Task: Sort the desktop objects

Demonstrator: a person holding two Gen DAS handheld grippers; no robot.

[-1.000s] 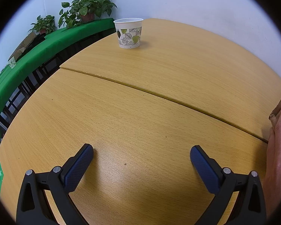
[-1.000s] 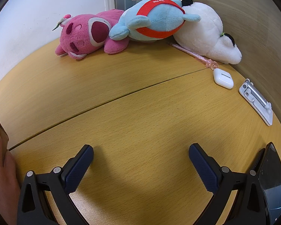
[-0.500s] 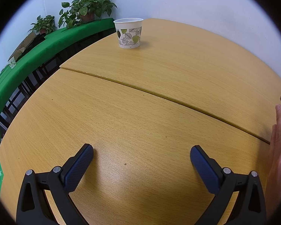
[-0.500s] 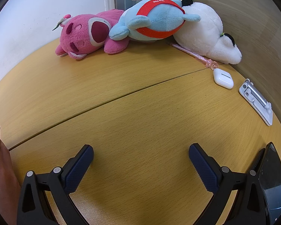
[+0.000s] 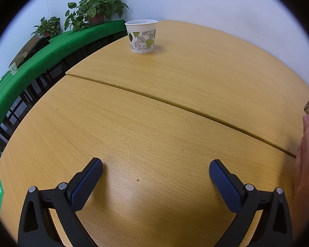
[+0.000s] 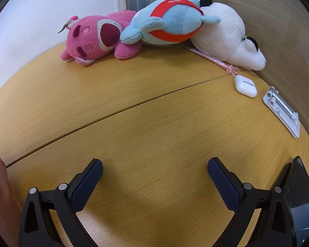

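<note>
Left wrist view: the left gripper [image 5: 155,169] hovers wide open and empty over the wooden table [image 5: 175,86], a leaf-print paper cup [image 5: 141,36] standing upright, mouth up, well beyond it.

Right wrist view: the right gripper [image 6: 155,168], equally wide and empty, faces plush toys [image 6: 154,26]; a pink pen [image 6: 212,60] lies diagonally, decorated end toward the white earbud case [image 6: 245,86]. Sorting appears not yet begun; the next move calls for reaching one item.

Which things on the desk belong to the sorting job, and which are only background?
For sorting: paper cup, pink pen, earbud case, phone stand, phone, three plush toys.

Background: potted plants, green cloth, wall.
</note>
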